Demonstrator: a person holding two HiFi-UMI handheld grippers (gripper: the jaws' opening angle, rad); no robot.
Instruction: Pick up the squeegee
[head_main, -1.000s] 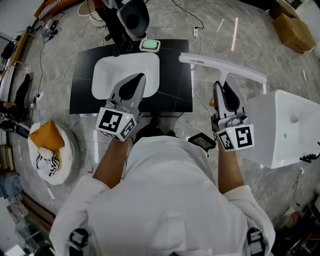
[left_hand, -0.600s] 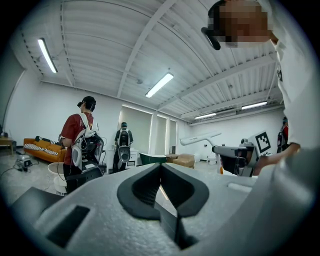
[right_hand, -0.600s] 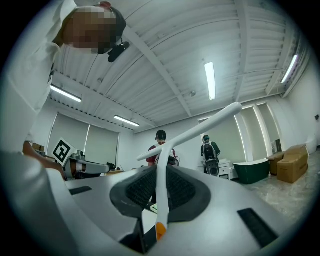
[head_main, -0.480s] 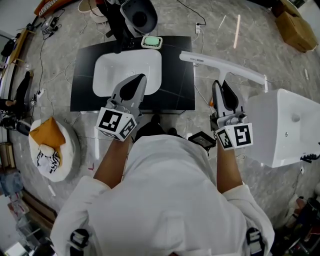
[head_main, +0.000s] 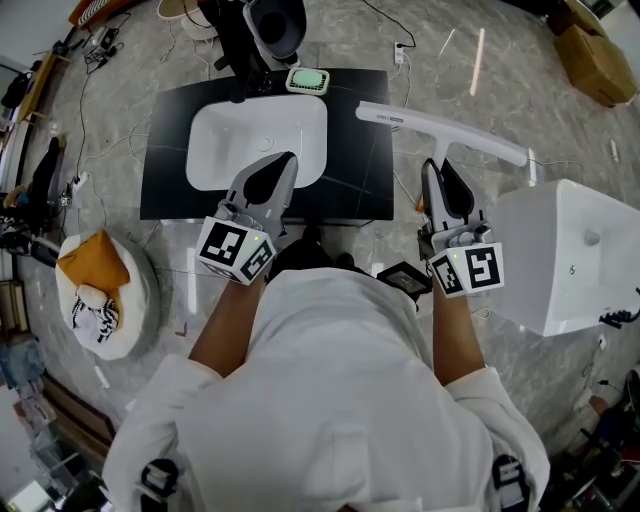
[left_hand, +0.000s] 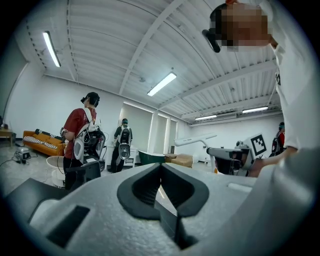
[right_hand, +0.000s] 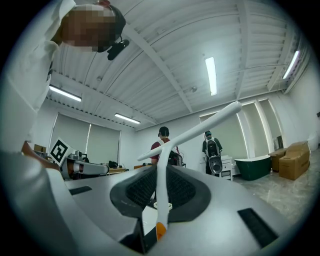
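The squeegee (head_main: 440, 128) is hanging clear of the floor just right of the black table (head_main: 170, 150), with its white handle clamped between the jaws of the right hand-held gripper (head_main: 438, 172). The left hand-held gripper (head_main: 284, 162) is hovering over the table with its jaws together (holding nothing). The pick-up is looking complete, so the next move is calling only for a steady hold.

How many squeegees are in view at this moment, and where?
1. The white squeegee is gripped by its handle in the right gripper, with its blade held crosswise just right of the black counter. No other shows, though one could lie outside the frame.
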